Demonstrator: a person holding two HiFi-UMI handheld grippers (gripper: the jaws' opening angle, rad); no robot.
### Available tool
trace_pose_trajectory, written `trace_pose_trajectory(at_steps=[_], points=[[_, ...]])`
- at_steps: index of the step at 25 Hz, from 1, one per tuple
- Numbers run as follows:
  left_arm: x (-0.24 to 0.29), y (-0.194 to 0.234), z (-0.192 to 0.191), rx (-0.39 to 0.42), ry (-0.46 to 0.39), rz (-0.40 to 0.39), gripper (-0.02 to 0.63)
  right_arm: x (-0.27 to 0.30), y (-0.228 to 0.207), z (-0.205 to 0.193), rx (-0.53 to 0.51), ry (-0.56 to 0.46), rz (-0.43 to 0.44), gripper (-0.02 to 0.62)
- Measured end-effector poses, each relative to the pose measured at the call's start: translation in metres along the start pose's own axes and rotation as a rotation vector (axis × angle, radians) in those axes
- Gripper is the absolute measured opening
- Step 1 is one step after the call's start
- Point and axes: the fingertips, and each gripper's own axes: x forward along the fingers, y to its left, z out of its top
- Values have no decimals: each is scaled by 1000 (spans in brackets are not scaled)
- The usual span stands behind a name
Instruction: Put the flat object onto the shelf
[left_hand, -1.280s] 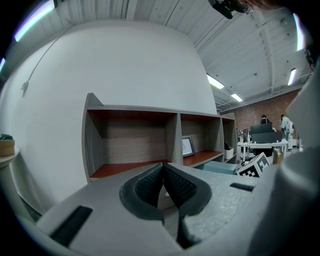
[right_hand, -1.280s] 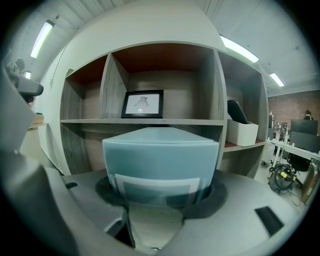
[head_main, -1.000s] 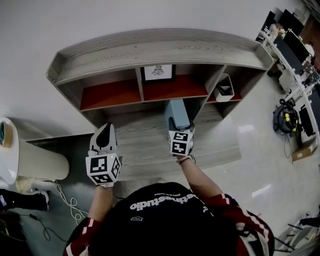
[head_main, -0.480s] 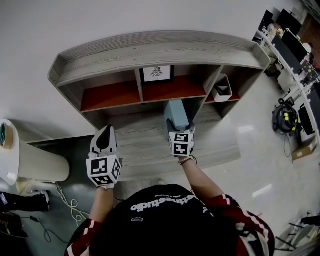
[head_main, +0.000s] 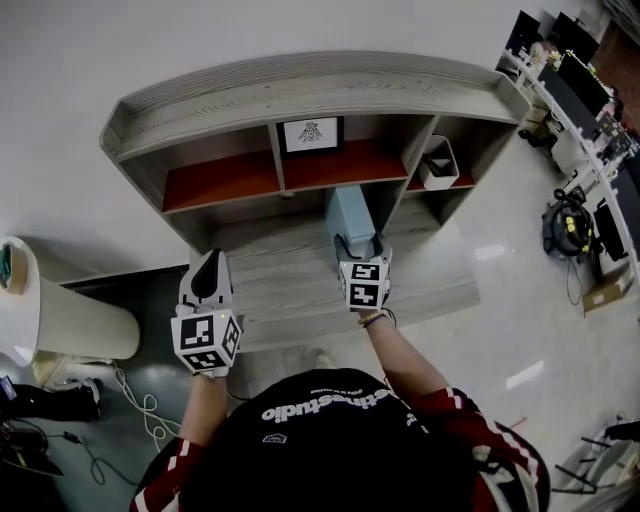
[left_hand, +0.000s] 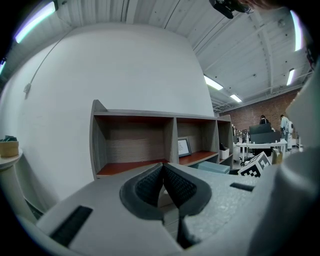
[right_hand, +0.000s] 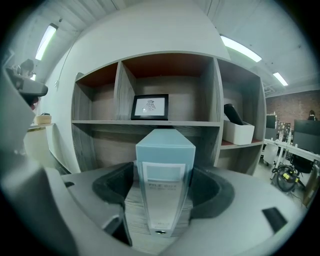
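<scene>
A flat light-blue file box (head_main: 351, 213) stands on edge on the grey wooden shelf's lower ledge (head_main: 280, 272), in front of the middle compartment. My right gripper (head_main: 360, 246) is open around the box's near end. In the right gripper view the box (right_hand: 165, 165) rises between the dark pads (right_hand: 114, 189), and the ledge's wood grain shows beside its foot. My left gripper (head_main: 208, 262) hovers over the ledge's left part with nothing in it. In the left gripper view the left gripper (left_hand: 163, 172) is shut, pad against pad.
A framed picture (head_main: 310, 133) leans at the back of the middle red-floored compartment. A white bin (head_main: 438, 163) sits in the right compartment. The left compartment (head_main: 220, 182) holds nothing. A round white table (head_main: 45, 320) stands at left, with cables (head_main: 130, 400) on the floor; desks and equipment (head_main: 575, 230) at right.
Both grippers and the file box stay about where they were. Only the head view has shifted slightly.
</scene>
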Motion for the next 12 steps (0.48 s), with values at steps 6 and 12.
trace_pose_trajectory(at_steps=[6, 12], points=[[-18, 0, -3, -4, -1, -2, 6, -19, 2, -1, 2, -8, -11, 342], [-41, -2, -3, 0, 0, -9, 6, -44, 6, -4, 1, -16, -18, 342]])
